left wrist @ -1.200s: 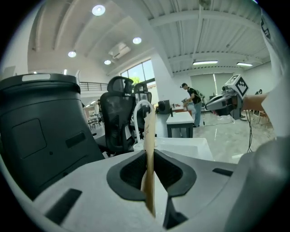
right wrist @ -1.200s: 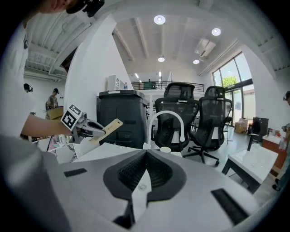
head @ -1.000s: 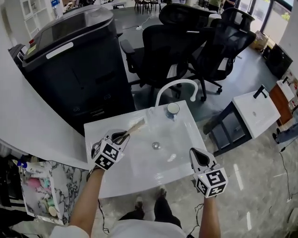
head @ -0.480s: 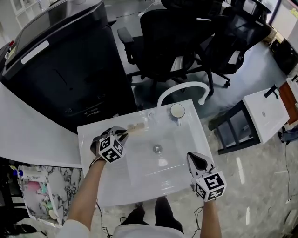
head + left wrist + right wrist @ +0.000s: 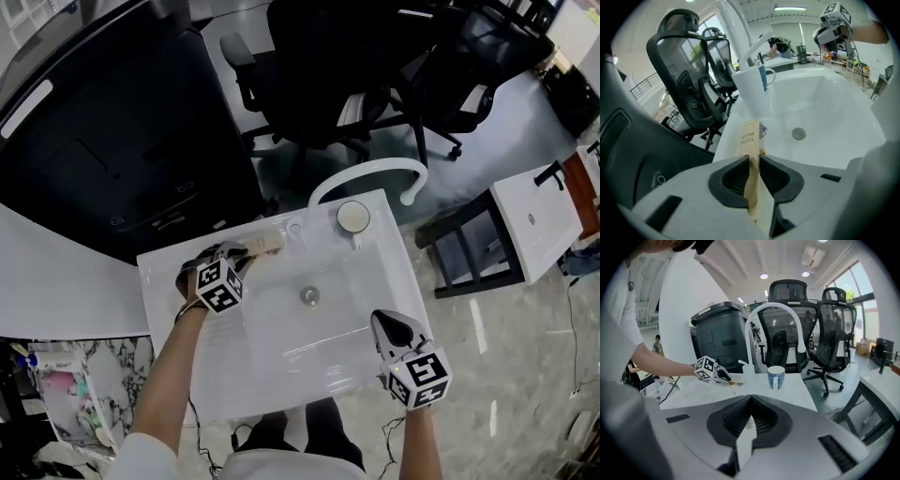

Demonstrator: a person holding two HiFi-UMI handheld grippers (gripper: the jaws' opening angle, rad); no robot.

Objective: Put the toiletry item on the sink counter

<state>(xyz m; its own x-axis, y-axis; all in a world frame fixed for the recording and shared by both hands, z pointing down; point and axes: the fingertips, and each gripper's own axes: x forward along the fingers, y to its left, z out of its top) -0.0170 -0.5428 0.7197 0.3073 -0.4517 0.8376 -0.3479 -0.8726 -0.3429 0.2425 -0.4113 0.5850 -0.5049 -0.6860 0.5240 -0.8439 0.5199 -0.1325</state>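
Note:
The toiletry item is a brown paper toothbrush box. My left gripper has its pads on the box's near end, and its jaws are opening. The box's far end points at the faucet base and lies low over the back left rim of the white sink counter. My right gripper is shut with nothing in it and hovers over the counter's front right corner.
A curved white faucet rises from the counter's back edge, with a blue and white mug beside its base. The basin drain sits mid-counter. A large black copier and office chairs stand behind.
My left gripper has carried the box a little farther toward the counter's back edge, near the faucet base. The right gripper has hardly moved. The head view has shifted.

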